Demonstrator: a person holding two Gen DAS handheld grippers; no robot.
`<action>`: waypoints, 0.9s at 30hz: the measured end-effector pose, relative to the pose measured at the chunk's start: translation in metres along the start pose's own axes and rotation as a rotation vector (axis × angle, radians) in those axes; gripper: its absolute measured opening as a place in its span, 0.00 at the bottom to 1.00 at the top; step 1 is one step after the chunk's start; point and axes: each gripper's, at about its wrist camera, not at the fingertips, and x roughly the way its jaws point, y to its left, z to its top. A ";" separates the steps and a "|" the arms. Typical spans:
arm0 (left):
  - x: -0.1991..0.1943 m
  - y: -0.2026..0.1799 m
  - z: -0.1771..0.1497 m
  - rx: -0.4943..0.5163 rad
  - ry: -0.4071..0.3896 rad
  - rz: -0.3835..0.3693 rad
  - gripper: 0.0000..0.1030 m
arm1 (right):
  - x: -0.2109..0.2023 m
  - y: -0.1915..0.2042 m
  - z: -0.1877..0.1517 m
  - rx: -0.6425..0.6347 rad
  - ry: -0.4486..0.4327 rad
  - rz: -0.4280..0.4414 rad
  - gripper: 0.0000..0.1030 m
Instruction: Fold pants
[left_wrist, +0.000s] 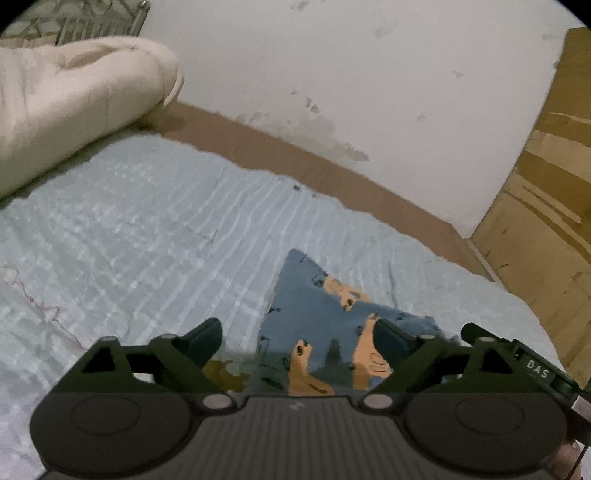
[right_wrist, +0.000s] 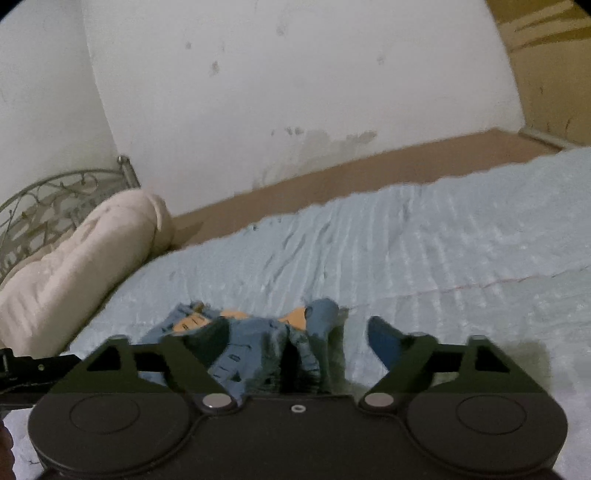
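While both my left gripper (left_wrist: 297, 334) and right gripper (right_wrist: 299, 332) gape wide, gripping nothing, the pants (left_wrist: 317, 306) lie near the bedspread (left_wrist: 147, 221) edge.

Your left gripper (left_wrist: 299, 338) stood with its jaws spread wide, one finger (left_wrist: 207, 338) at nine o'clock and the other at three, both tilted downward. Your right gripper (right_wrist: 299, 341) was spread just as wide, its fingers (right_wrist: 386, 341) apart at nine and three o'clock, pointing slightly down. Neither pair pressed on anything.
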 end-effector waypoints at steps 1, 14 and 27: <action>-0.006 -0.003 0.001 0.011 -0.010 -0.003 0.97 | -0.007 0.003 0.001 -0.004 -0.020 -0.003 0.89; -0.103 -0.036 -0.014 0.197 -0.128 -0.010 0.99 | -0.134 0.046 -0.004 -0.061 -0.234 -0.012 0.99; -0.179 -0.022 -0.077 0.286 -0.136 0.026 0.99 | -0.242 0.087 -0.083 -0.138 -0.262 -0.088 0.99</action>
